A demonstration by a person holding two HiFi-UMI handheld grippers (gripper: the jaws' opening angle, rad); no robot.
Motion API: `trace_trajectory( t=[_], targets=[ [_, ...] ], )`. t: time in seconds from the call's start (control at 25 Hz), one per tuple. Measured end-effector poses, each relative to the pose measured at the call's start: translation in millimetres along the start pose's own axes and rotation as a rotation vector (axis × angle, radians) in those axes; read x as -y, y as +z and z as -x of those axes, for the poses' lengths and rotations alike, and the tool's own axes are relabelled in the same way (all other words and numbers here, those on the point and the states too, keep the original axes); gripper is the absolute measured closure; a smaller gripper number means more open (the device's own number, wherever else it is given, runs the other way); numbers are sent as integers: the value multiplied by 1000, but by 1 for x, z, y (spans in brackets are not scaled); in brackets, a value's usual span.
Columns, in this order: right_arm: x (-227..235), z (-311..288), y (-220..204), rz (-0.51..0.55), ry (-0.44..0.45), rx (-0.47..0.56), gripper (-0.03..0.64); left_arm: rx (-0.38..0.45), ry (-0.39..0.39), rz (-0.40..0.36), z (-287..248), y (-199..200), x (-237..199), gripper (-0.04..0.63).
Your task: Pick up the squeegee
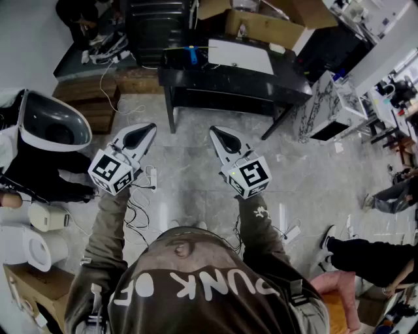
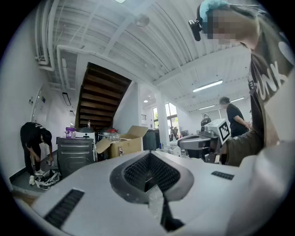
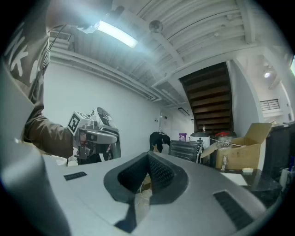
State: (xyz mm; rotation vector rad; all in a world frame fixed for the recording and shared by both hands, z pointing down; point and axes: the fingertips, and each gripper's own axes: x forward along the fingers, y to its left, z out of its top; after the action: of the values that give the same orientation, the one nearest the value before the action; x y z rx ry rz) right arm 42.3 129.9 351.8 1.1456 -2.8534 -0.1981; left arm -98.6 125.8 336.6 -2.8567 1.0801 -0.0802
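- Below the head camera, two hand-held grippers sit side by side and level above a grey tiled floor [image 1: 196, 176]. Both point toward one black table [image 1: 287, 81].
- Left gripper [image 1: 145, 128]: its two jaws are pressed together tip to tip, with nothing between them.
- Right gripper [image 1: 216, 133]: its two jaws are also fully closed and empty.
- Each gripper carries one cube [image 1: 111, 171] with square markers at its rear, making two cubes in all.
- One squeegee [image 1: 192, 53] lies on the left part of the table top. It has a blue handle, with a thin yellow-green strip across its far end.
- It is well apart from both grippers. It lies ahead of them, roughly in line with the gap between the two tips, and neither gripper touches it.
- One white sheet [image 1: 241, 55] lies flat on the table, just to the right of the squeegee.
- One open cardboard box [image 1: 264, 26] stands behind the table.
- One person in dark clothes [image 1: 81, 16] bends over at the far left corner of the room, well away from the table.
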Motion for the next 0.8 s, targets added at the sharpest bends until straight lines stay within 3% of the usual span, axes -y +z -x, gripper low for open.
trace_trajectory(
  t=[0.8],
  targets=[
    [3, 4, -3, -35, -3, 15, 606, -7, -3, -13, -2, -4, 3, 592]
  ],
)
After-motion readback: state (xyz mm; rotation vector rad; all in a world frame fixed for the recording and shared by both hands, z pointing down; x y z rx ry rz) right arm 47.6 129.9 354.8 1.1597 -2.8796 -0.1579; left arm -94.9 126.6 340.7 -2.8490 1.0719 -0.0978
